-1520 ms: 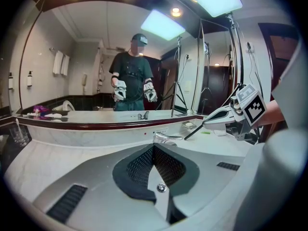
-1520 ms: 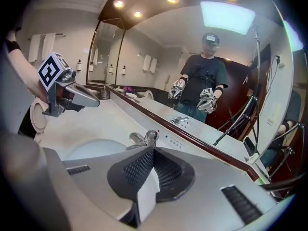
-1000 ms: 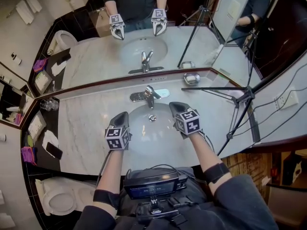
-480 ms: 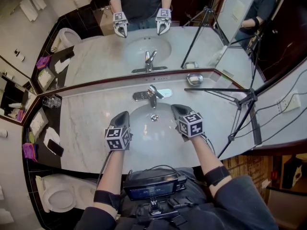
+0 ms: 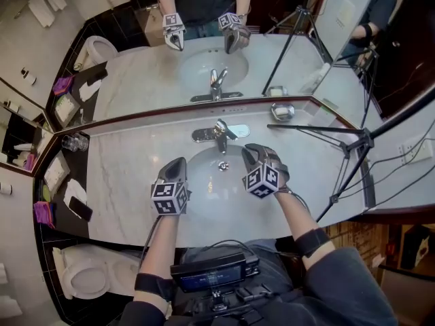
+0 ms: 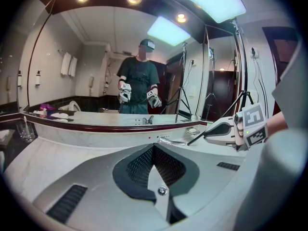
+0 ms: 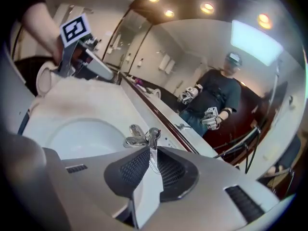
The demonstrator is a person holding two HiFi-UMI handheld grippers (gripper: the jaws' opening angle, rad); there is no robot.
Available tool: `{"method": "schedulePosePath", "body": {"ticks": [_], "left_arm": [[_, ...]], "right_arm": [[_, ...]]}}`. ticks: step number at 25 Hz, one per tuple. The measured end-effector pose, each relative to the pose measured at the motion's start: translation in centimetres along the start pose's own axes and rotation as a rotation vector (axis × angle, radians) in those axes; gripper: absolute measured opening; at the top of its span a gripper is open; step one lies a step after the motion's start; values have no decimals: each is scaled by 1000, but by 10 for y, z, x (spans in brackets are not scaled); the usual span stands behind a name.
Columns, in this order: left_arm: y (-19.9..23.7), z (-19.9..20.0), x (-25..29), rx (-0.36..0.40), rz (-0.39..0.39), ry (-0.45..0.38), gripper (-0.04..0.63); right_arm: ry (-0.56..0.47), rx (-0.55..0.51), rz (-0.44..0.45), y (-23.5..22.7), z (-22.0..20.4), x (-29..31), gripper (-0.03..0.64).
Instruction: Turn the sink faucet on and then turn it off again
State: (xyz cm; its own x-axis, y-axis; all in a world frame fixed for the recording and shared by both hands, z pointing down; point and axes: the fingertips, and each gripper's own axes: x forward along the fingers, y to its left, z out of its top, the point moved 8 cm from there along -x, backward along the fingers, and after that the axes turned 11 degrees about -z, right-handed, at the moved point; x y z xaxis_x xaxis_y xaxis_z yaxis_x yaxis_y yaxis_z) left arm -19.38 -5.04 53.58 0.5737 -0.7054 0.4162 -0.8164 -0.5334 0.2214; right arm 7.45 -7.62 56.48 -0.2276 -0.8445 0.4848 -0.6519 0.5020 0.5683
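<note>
The chrome faucet (image 5: 219,136) stands at the back of the white sink basin (image 5: 211,195), its lever (image 7: 153,134) up; I see no water. My right gripper (image 5: 252,152) hovers over the basin's right side, short of the faucet and rolled onto its side. Its jaws have just been opening and stand slightly apart with nothing between them; in the right gripper view (image 7: 150,150) the faucet shows just beyond the gap. My left gripper (image 5: 178,164) hangs over the basin's left side, shut and empty (image 6: 154,146).
Marble counter (image 5: 122,175) under a wide mirror (image 5: 204,60). Tripod legs (image 5: 340,138) stand on the counter at right, with a soap dish (image 5: 282,111) behind. Glasses (image 5: 75,142) and a phone (image 5: 80,209) lie at left. Toilet (image 5: 85,280) at lower left.
My right gripper has rolled onto its side, its marker cube turning, and dipped slightly toward the basin. The left gripper has stayed put.
</note>
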Motion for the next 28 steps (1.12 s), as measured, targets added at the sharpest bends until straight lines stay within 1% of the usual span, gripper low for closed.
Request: {"method": "schedulePosePath", "body": {"ticks": [2, 3, 4, 5, 6, 8, 9, 13, 15, 17, 19, 22, 26, 28], "left_arm": [[1, -2, 2, -4, 3, 4, 3], [1, -4, 3, -6, 4, 7, 3], [1, -6, 4, -8, 5, 10, 3], [2, -7, 6, -10, 6, 13, 3], [3, -8, 7, -11, 7, 15, 3], [5, -9, 8, -15, 10, 17, 3], [6, -9, 9, -15, 12, 19, 3], [10, -9, 10, -12, 16, 29, 3], [12, -8, 11, -10, 21, 31, 3], [14, -6, 12, -8, 25, 30, 3], [16, -6, 14, -6, 26, 29, 3], [20, -7, 15, -12, 26, 32, 3], [22, -11, 17, -24, 27, 36, 3], [22, -13, 18, -26, 23, 41, 3]], "right_arm": [[-4, -177, -7, 5, 5, 11, 107], [-7, -251, -12, 7, 6, 16, 141], [-9, -314, -18, 8, 6, 23, 172], [-11, -366, -21, 9, 5, 30, 188], [-13, -410, -21, 11, 4, 38, 204], [-18, -481, -17, 13, 4, 52, 209], [-20, -507, -12, 15, 3, 58, 221], [-3, -597, 30, 23, -3, 80, 221], [8, -621, 51, 27, -5, 90, 222], [15, -618, 61, 28, -5, 98, 222], [18, -606, 62, 27, -5, 104, 222], [25, -620, 57, 27, -2, 115, 224], [49, -628, 78, 25, 7, 119, 219], [44, -620, 59, 23, 8, 121, 222]]}}
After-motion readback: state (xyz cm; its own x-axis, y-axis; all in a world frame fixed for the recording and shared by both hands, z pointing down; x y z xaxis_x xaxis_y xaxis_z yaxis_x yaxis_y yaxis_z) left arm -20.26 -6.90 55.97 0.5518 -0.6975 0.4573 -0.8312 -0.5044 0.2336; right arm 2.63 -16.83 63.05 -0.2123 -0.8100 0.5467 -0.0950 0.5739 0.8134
